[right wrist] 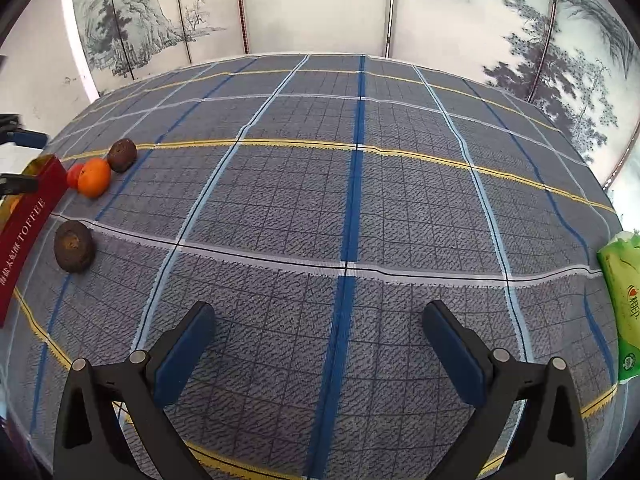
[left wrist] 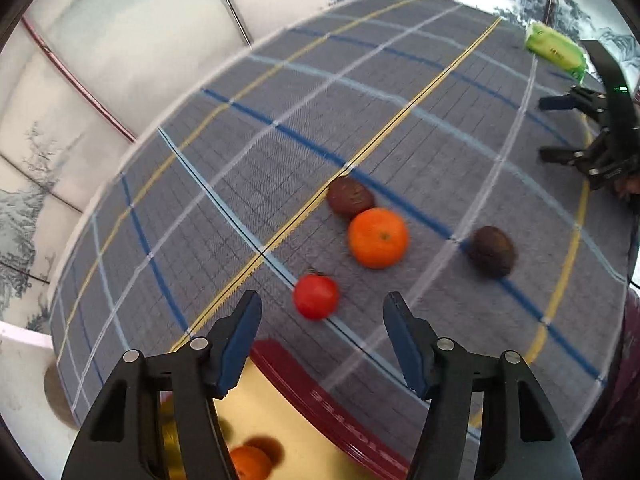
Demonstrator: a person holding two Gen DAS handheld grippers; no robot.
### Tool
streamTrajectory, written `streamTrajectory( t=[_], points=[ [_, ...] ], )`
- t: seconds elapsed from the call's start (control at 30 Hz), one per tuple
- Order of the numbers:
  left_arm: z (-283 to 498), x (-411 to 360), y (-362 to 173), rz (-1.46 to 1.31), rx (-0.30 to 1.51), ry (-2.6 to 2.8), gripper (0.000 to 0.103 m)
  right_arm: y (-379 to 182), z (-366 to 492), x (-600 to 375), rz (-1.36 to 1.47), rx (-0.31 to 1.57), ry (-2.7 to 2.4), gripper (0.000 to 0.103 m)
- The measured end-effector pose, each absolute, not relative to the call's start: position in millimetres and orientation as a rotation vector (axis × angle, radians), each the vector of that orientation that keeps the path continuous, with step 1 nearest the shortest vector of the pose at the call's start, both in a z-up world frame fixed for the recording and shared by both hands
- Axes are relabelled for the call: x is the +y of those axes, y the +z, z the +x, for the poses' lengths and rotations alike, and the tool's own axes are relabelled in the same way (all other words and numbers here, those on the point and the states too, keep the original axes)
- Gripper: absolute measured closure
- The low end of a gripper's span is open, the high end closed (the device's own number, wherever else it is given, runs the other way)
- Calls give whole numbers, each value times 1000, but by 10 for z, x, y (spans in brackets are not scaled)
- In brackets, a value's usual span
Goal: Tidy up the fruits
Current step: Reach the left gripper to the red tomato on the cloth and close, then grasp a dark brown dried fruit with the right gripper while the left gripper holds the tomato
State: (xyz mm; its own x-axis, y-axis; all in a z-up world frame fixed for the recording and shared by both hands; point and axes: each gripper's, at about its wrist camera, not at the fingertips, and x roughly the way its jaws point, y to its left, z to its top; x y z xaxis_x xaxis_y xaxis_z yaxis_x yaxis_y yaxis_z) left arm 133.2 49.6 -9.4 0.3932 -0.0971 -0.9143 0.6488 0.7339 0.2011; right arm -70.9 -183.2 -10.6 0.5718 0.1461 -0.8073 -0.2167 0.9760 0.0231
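Observation:
On the checked cloth lie a red tomato [left wrist: 316, 296], an orange [left wrist: 378, 238] and two wrinkled brown fruits [left wrist: 351, 197] [left wrist: 492, 251]. My left gripper [left wrist: 322, 299] hovers over the rim of a red tin [left wrist: 320, 396] with a gold inside. Its jaws stand apart and the tomato shows between the fingertips, untouched. Another orange [left wrist: 250, 462] lies inside the tin. My right gripper [right wrist: 319, 307] is open over bare cloth, far right of the fruits: orange [right wrist: 94, 177], tomato [right wrist: 73, 176], brown fruits [right wrist: 122, 155] [right wrist: 74, 246]. It also shows in the left wrist view as the right gripper [left wrist: 549, 129].
A green tissue pack [right wrist: 624, 308] lies near the table's right edge, also seen as the green pack [left wrist: 556, 50]. The red tin [right wrist: 28, 220], marked TOFFEE, sits at the left edge of the table. Painted screen panels stand behind the table.

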Motion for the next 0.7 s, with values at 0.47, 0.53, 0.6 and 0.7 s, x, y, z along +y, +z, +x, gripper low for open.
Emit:
streamTrajectory(
  t=[0.47,0.53,0.6,0.7],
  points=[
    [1588,612,-484,449,1163,-482,72,-93,-686,-1840,-78,938,216,0],
    [1446,618,-391,427,1114,-405,72,-94,-685,-1840,-77,937,217,0],
    [1258,663,-233,346,1067,-321,72,-93,-684,-1845,-67,935,222,0],
    [869,660,-17,269,1013,-248,72,-87,-669,-1880,-43,929,242,0]
  ],
)
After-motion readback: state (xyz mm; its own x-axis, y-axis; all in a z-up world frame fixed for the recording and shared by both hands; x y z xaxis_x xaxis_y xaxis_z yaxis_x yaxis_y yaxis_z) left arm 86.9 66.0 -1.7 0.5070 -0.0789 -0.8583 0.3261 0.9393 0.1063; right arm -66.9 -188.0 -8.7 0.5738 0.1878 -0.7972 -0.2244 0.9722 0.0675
